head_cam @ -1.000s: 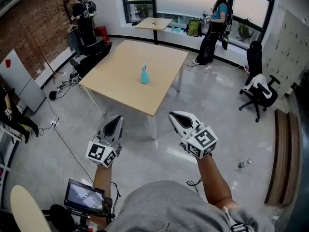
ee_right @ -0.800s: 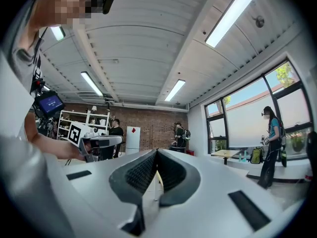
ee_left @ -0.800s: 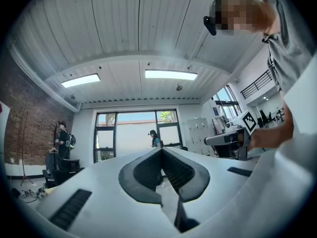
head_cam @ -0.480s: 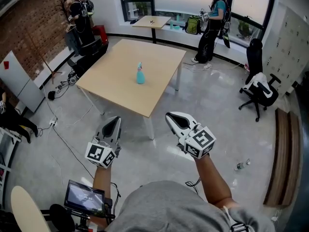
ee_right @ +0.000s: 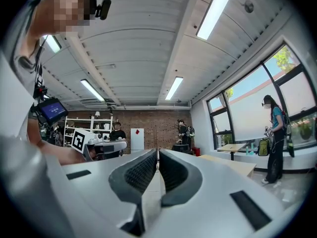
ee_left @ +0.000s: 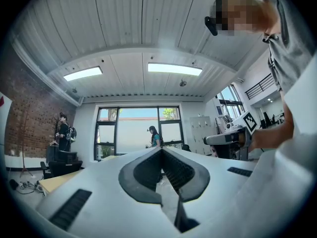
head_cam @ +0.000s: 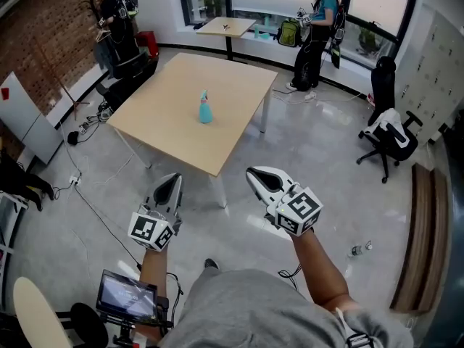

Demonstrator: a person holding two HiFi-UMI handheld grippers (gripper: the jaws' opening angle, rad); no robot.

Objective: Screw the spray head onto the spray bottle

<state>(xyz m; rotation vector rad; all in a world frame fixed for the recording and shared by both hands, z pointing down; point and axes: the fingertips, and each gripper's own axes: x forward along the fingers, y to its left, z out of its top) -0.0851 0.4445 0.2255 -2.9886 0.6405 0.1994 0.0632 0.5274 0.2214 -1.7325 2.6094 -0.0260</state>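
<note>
Spray bottle (head_cam: 206,109), teal, stands upright near the middle of the pale counter (head_cam: 163,118), well apart from both tools. Whether its spray head is seated or loose is too small to tell.

At far left, a screen (head_cam: 127,296) is partly hidden behind the person's forearm and torso.

The left hand-held gripper (head_cam: 172,177) is held out in front of the person, over the floor short of the counter. It is clenched on nothing: the left gripper view shows its ribbed pads (ee_left: 143,177) meeting at the tips.

The right hand-held gripper (head_cam: 254,172) is level beside it, likewise clenched and empty, its pads (ee_right: 138,175) closed together in the right gripper view.

Only the head view shows the bottle. Neither gripper view makes it out, and each catches only a strip of the counter's edge. Each does show the opposite tool with its marker cube, along with the ceiling lights, which the head view lacks.

An office chair (head_cam: 388,133) stands at far right.
</note>
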